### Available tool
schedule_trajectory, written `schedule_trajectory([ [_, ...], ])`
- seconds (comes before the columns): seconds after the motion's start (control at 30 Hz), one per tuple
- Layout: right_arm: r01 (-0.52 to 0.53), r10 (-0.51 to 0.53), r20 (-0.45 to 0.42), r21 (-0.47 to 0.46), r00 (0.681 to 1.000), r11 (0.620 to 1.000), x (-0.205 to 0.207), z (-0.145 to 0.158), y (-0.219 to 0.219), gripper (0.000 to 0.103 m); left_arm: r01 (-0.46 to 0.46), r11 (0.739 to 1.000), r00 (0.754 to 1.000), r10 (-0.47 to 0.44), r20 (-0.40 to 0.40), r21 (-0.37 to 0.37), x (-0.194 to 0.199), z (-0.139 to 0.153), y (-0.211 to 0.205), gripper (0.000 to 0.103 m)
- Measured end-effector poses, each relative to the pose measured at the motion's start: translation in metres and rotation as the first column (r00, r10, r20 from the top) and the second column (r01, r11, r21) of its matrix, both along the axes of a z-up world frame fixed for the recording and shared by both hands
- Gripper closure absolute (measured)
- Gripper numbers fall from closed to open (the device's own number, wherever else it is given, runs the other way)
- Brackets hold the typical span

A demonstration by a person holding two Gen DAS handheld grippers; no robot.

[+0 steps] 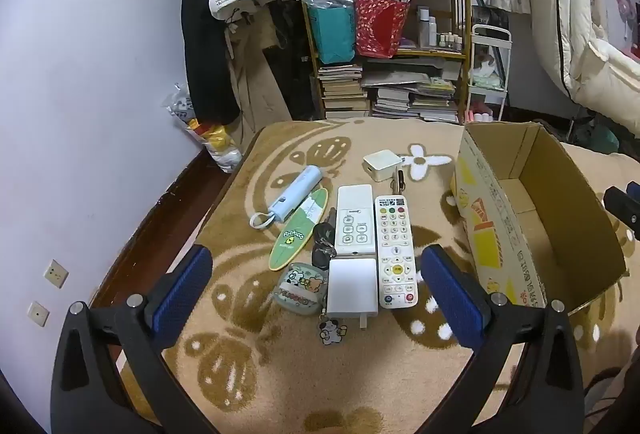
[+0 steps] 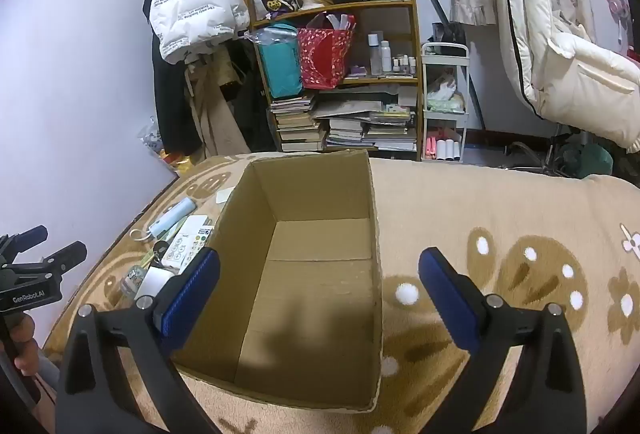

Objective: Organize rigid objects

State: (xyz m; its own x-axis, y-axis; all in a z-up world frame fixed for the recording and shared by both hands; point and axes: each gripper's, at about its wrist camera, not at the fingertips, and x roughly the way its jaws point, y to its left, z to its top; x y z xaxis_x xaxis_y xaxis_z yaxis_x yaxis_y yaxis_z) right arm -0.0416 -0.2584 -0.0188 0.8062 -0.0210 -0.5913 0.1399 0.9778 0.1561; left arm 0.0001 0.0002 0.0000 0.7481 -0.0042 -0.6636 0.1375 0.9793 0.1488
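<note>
Both grippers, left over the remotes and right over the box, tilt downward, jaws wide apart, empty.

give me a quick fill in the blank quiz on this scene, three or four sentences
1. The cardboard box holds ____ so far.
2. Both the left gripper and the right gripper have their jaws ____.
3. The two remotes lie ____ the box, on the blanket.
4. The blue power bank rests beside a ____ surfboard-shaped tag.

Missing words: nothing; open; outside; green
</note>
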Motion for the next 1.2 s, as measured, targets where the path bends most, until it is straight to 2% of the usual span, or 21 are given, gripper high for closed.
schedule_trajectory([
  [0.27,0.001,-0.001,-0.010,0.000,1.000,1.000,0.0005,-0.0001,-0.0001,0.000,0.013,1.000,1.000,-0.013,-0.011,-0.017,0.0014,-0.0015,0.0045,0.000],
  [1.2,-0.006,0.007,-0.012,0.004,1.000,1.000,0.0017,-0.0017,0.0027,0.000,0.010,1.000,1.000,-0.010,-0.011,0.010,0.0017,-0.0020,-0.0004,0.000],
])
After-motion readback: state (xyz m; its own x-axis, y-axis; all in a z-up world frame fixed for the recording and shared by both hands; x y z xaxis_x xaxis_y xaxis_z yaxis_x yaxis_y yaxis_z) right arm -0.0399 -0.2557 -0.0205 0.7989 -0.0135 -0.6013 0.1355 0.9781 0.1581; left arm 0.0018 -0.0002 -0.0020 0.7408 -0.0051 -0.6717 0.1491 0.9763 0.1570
